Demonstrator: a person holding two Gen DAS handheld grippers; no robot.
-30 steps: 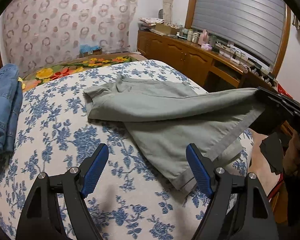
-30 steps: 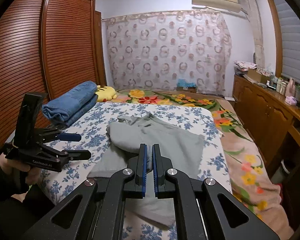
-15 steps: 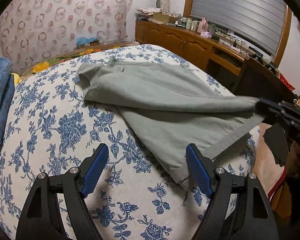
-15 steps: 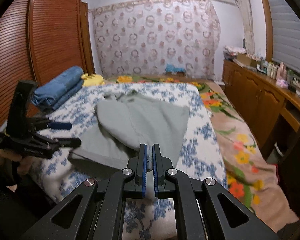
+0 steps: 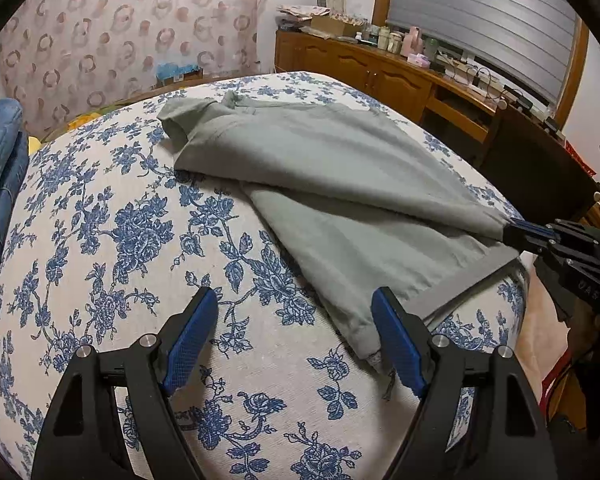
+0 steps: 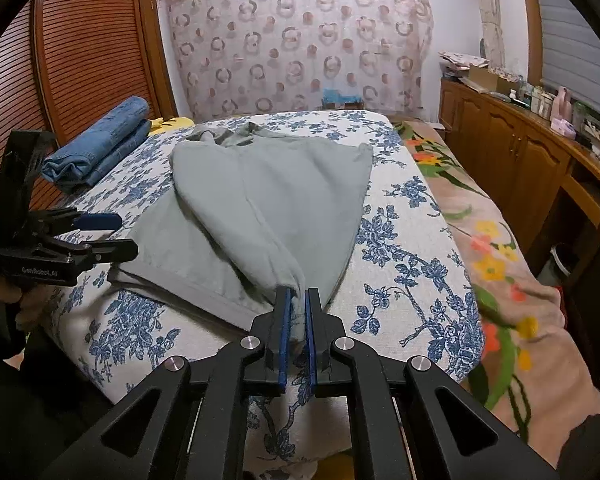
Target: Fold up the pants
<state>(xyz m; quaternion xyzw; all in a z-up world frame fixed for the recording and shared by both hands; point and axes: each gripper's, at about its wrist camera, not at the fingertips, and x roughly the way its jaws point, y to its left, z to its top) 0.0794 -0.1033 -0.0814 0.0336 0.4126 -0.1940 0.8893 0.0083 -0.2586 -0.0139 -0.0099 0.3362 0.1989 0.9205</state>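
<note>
Grey-green pants (image 5: 340,184) lie on the blue-flowered bed cover (image 5: 120,240), waist at the far end. One leg is lifted slightly and crosses over the other, flat leg. My right gripper (image 6: 297,294) is shut on that upper leg's hem near the bed's front edge; the left wrist view has this gripper (image 5: 532,234) at the right. My left gripper (image 5: 292,300) is open and holds nothing. It hovers just above the cover, and its right finger is beside the hem corner of the flat leg. The right wrist view shows the pants (image 6: 268,184) and the left gripper (image 6: 124,236) at the left.
Folded blue jeans (image 6: 100,144) lie at the bed's far left beside a slatted wardrobe (image 6: 80,60). A flowered blanket (image 6: 500,272) lies to the right of the cover. A wooden cabinet (image 6: 520,152) with bottles runs under the window. A hand grips the left gripper's handle.
Both grippers have come down toward the bed. The leg held by the right gripper has sunk and now drapes low across the other leg. Neither gripper's jaws have changed.
</note>
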